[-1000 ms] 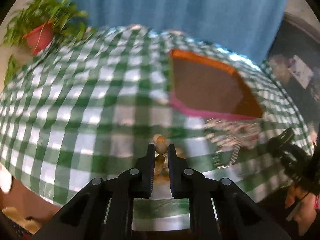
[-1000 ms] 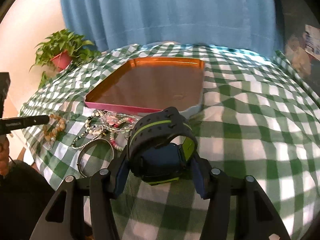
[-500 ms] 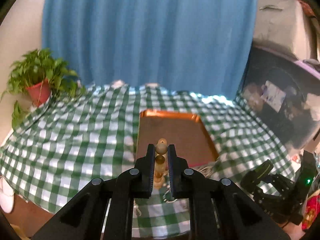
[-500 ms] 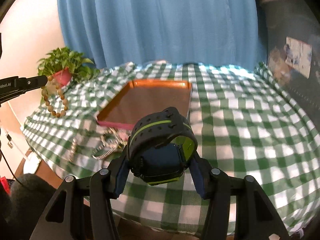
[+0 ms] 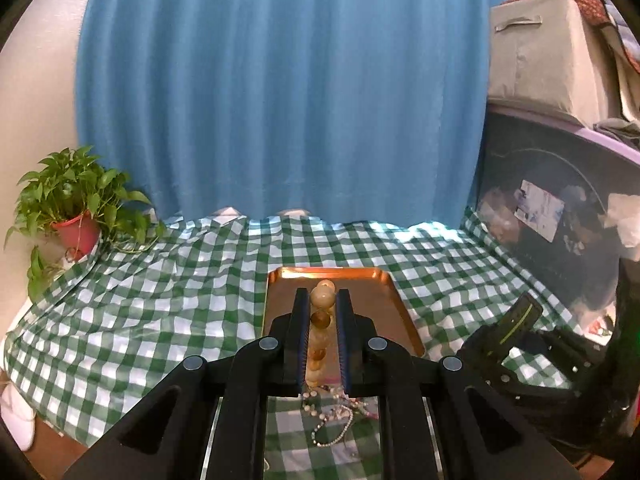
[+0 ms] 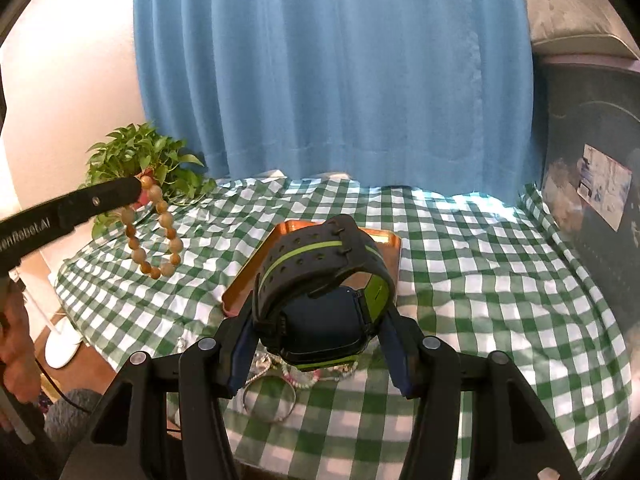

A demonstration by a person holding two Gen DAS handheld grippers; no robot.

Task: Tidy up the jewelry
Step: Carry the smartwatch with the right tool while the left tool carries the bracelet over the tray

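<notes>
My left gripper (image 5: 322,300) is shut on a tan bead bracelet (image 5: 321,322) and holds it high above the table; in the right wrist view the bracelet (image 6: 157,230) hangs from that gripper's fingers (image 6: 116,194). My right gripper (image 6: 320,320) is shut on a black and green sports watch (image 6: 324,292), held above the table. A copper tray (image 5: 384,300) lies on the checked cloth beyond both grippers; it also shows in the right wrist view (image 6: 394,242). Loose jewelry (image 5: 332,420) lies near the tray's front edge, with a metal bangle (image 6: 270,400) beside it.
A potted plant (image 5: 76,216) stands at the table's far left corner. A blue curtain (image 5: 280,100) hangs behind the table. Dark furniture with boxes (image 5: 560,200) stands to the right. The green checked cloth (image 6: 480,280) covers the table.
Both grippers have risen away from the table, each keeping its item. The left gripper lifted the bead bracelet off the cloth and now faces the tray head on.
</notes>
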